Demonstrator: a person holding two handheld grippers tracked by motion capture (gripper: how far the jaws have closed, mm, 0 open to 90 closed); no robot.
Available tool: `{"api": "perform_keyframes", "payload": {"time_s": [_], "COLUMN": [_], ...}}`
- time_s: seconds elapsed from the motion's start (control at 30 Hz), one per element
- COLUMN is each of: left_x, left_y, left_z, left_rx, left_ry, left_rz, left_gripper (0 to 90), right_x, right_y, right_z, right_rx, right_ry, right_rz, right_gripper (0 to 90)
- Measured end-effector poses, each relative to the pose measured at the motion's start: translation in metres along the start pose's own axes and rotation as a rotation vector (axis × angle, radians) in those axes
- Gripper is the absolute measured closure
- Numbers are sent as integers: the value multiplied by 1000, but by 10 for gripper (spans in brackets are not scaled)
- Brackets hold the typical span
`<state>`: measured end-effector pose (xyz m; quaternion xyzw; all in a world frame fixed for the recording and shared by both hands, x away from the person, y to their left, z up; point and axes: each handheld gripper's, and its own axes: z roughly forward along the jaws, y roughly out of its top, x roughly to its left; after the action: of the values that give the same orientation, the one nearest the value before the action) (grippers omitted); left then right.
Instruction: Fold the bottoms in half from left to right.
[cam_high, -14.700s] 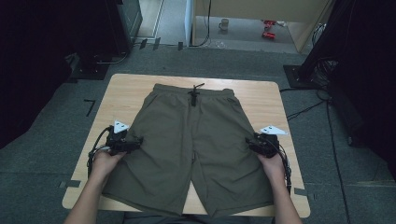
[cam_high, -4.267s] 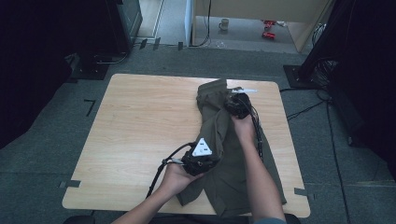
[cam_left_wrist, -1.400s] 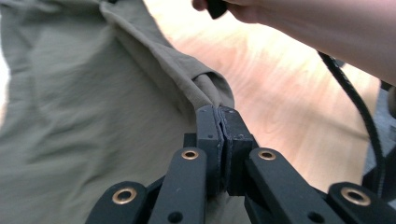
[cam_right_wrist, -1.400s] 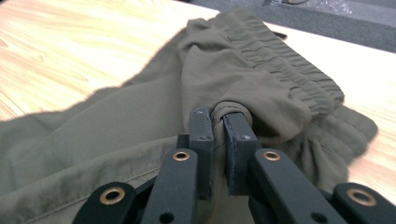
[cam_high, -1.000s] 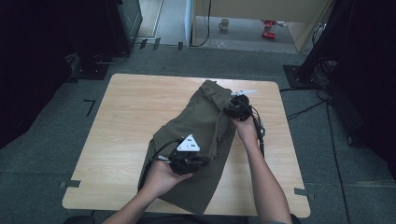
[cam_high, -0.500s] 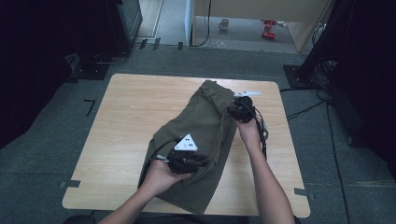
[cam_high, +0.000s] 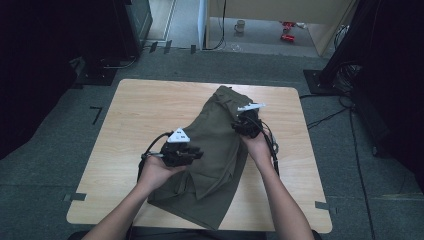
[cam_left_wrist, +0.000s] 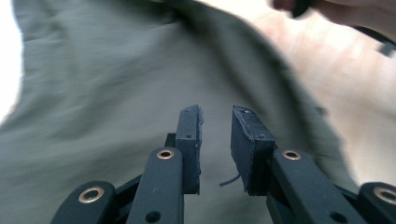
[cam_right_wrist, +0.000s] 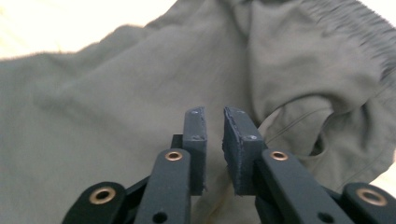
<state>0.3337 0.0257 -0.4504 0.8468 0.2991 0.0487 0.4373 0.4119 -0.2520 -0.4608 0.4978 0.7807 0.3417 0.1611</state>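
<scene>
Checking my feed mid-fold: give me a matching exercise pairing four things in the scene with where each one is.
Things:
1. shorts
2. left claw
3. right claw
4. mug

Places:
A. on the floor beyond the table's far edge
B. folded lengthwise across the table, waistband at the far end
C. over the shorts' near half, jaws slightly apart with no cloth between them
D. over the waistband end of the shorts

Pairs: 1-B, 2-C, 3-D, 4-A
</scene>
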Motion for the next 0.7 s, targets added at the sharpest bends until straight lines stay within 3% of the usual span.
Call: {"api": "perform_keyframes", "payload": {"time_s": [0.1,0.2,0.3,0.37,0.47,0.7], "left_x": [16,30,45,55,67,77], "left_y": [0,0,1,1,0,-7], "left_z": [0,0,2,4,9,24], "left_rx": [3,-18,-30,-36,-15,14], "left_ry": [14,36,31,67,71,75], "left_rz": [-9,11,12,30,17,37], "left_gripper": [718,705,667,651,623,584], "right_x": [3,6,8,8,6,2], "right_y": [-6,-12,-18,-22,-29,-50], "right_z": [1,-1,-5,-7,-11,-16], "right_rx": [9,6,9,10,16,13], "right_ry": [7,14,18,13,15,35], "right_rz": [-7,-8,-21,-30,-30,1], "right_gripper": [761,739,710,699,685,654]}}
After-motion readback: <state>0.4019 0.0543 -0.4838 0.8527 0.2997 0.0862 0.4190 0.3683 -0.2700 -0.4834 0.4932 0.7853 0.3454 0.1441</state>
